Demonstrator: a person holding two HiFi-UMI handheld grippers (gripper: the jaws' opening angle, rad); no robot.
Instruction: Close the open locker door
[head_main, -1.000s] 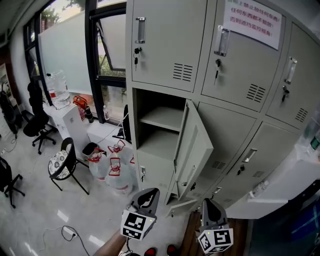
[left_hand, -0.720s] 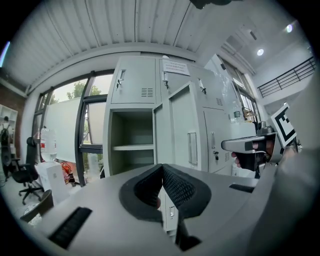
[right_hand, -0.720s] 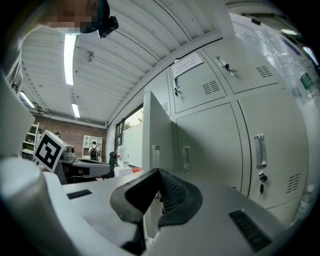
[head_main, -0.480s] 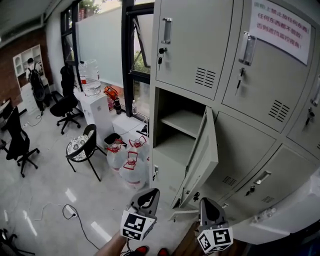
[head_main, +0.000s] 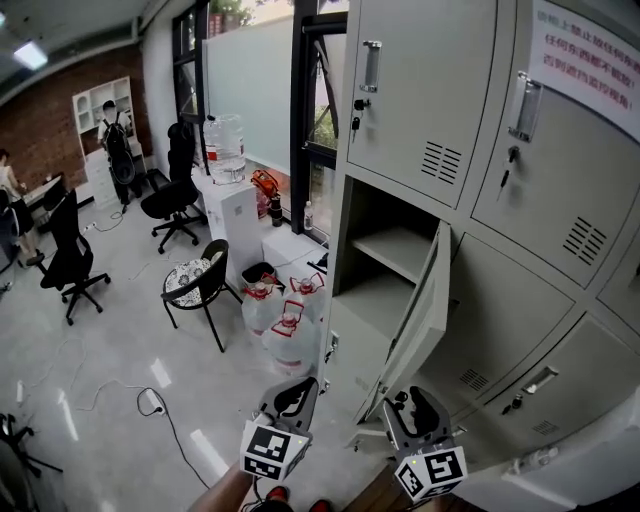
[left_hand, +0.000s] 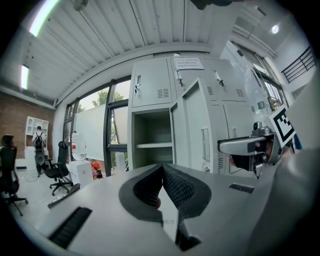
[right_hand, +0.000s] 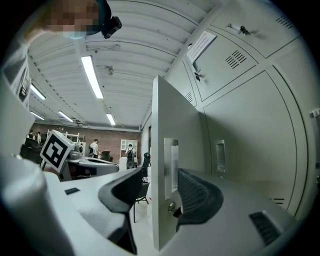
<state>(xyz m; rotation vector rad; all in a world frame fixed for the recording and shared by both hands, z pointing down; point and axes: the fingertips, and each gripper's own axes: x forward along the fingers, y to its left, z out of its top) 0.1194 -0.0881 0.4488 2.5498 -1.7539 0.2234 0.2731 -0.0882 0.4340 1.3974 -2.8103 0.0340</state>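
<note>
The approach step is in hand. The right gripper (right_hand: 160, 176) has just been opening its jaws, and they are standing wide, straddling the free edge of the open locker door (right_hand: 161, 110). The door's recessed handle (right_hand: 171, 165) is sitting just inside the right-hand finger, and neither pad seems to be pressing. The left gripper (left_hand: 162, 170) is idling with its jaws together on nothing. The next move is probably calling for a pinch on that edge, or a push swinging the door toward its compartment (head_main: 400, 250).

Head view looks steeply down; both gripper views look level, sharing the locker door (head_main: 425, 310).
</note>
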